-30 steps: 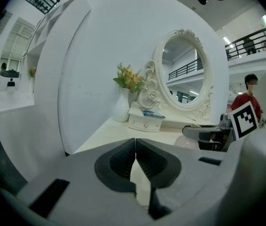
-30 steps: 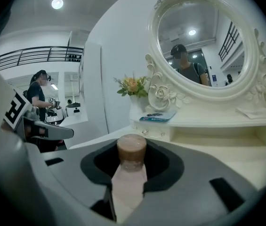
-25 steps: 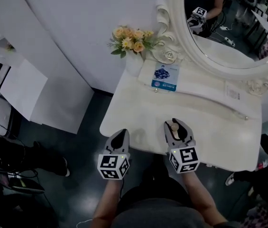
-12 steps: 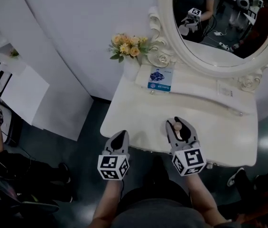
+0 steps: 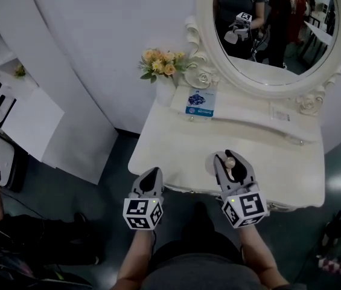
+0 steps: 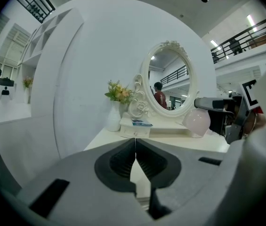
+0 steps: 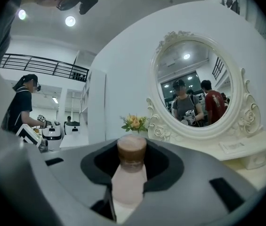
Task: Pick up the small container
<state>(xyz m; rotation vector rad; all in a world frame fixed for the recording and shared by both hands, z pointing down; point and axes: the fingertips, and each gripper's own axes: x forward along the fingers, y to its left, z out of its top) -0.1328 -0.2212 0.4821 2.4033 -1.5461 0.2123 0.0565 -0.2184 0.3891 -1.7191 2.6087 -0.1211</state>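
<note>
Both tongs are hovering at the front edge of the white dressing table (image 5: 176, 153), with a person standing close against it and holding 1 in each hand. The right tongs (image 5: 230, 157) are gripping the small container (image 5: 231, 162). Their 2 jaws are standing partly apart and pressing on its sides, with its cap poking up between them.

In the right gripper view, the right tongs (image 7: 132, 155) are clamping the small container (image 7: 129, 182) on its pale pink body, just below a brown cap. From the left gripper view, the small container (image 6: 197, 122) is showing as a rounded pink bottle over the right part of the tabletop. I cannot tell whether its base is touching the surface.

The left tongs (image 5: 152, 175) are carrying nothing. In their own view, the left tongs (image 6: 135, 149) are closed, with the 2 jaws meeting tip to tip. They are hanging beside the right tongs, a little apart, over the table's front left edge.

At the back of the table, a blue and white card (image 5: 199, 102) is leaning on a low shelf. A white vase (image 5: 166, 90) of yellow flowers (image 5: 161, 65) is standing just to its left. An oval mirror (image 5: 267, 35) in a carved white frame is rising behind, reflecting 2 people.
</note>
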